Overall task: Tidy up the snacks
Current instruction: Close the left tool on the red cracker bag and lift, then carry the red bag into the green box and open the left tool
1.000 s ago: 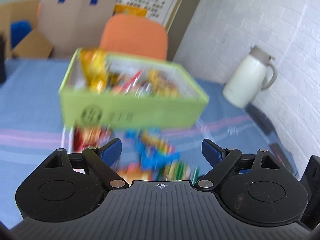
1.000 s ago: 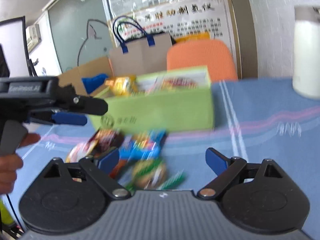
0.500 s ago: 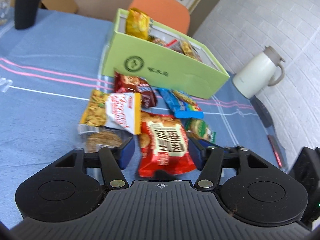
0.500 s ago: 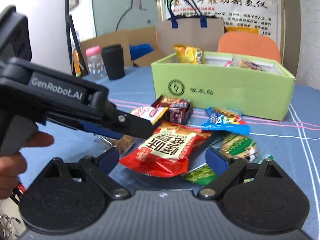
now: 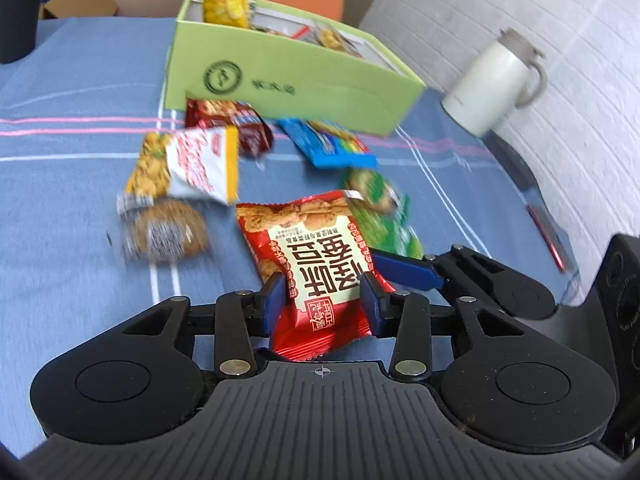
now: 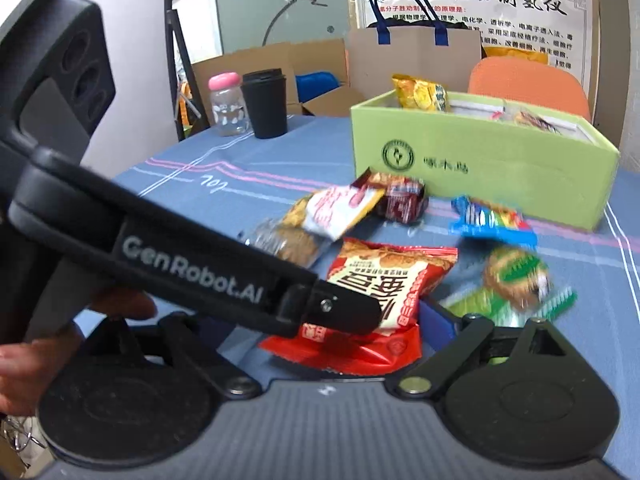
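The left tool (image 5: 322, 300) has just been closing, and its blue pads (image 5: 272, 300) now pinch the near end of the red snack packet (image 5: 312, 256), which lies on the desk (image 5: 72, 184) in front of the green box (image 5: 288, 80). A second ago this tool was spread wide with only blurred snacks ahead of it; now the packet's lower edge bulges between the pads, so I judge the grip made or very nearly so. The packet looks to be resting on the cloth and not yet lifted.

The right tool (image 6: 332, 332) stands spread wide and holds nothing. In its own view the left tool (image 6: 320, 312) crosses in front of it, and its right finger (image 6: 436, 314) lies near the same red packet (image 6: 384, 280).

Between the red packet and the green box (image 6: 480, 160) lie the other loose snacks: a white and yellow packet (image 5: 188, 164) atop a clear-wrapped biscuit (image 5: 168, 232), a dark red packet (image 5: 232, 124) against the box wall, a blue packet (image 5: 328, 144) and a green packet (image 5: 380, 208). The box already holds several snacks, a yellow bag (image 5: 226, 4) standing at its far end.

With the grip taken, the next step is likely to lift the red packet over the front wall of the box and drop it in; the crinkly foil may slip if pinched only at its edge
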Motion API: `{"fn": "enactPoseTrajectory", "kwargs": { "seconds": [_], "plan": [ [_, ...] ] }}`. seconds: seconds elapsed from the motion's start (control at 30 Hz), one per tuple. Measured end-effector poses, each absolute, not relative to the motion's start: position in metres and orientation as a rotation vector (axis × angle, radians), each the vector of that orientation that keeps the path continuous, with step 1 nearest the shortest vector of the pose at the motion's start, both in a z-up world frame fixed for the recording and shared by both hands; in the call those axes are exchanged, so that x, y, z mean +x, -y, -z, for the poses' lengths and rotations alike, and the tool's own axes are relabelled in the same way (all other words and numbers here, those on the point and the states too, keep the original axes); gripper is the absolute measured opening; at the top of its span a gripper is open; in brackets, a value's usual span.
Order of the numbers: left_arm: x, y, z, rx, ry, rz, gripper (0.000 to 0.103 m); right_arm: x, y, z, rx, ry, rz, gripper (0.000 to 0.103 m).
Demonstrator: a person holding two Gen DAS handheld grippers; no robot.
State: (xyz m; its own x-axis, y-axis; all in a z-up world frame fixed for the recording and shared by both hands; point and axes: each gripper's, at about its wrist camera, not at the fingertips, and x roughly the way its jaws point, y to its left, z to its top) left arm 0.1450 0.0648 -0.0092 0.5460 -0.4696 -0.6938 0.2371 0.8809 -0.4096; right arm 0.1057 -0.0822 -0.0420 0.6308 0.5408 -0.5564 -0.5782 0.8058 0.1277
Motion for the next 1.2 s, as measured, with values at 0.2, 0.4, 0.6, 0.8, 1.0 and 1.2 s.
{"fn": "enactPoseTrajectory", "kwargs": {
  "seconds": [0.2,0.4,0.6,0.8,1.0,1.2],
  "plan": [
    [0.137,-0.058,0.008,-0.266,-0.888,0.362,0.036,0.101,0.09,0.049,-0.015,-0.646,-0.593,0.092],
    [0.144,-0.07,0.003,-0.294,-0.852,0.318,0.077,0.101,0.087,0.058,0.025,-0.631,-0.499,0.093],
    [0.15,-0.067,0.009,-0.272,-0.865,0.337,0.078,0.099,0.103,0.063,0.085,-0.601,-0.55,0.093],
    [0.153,-0.065,0.013,-0.274,-0.88,0.357,0.073,0.105,0.094,0.049,0.005,-0.626,-0.536,0.092],
    [0.153,-0.06,0.023,-0.276,-0.904,0.373,0.055,0.095,0.083,0.059,-0.042,-0.604,-0.53,0.08],
    [0.146,-0.065,0.008,-0.347,-0.882,0.404,0.031,0.083,0.087,0.037,-0.045,-0.537,-0.512,0.067]
  ]
}}
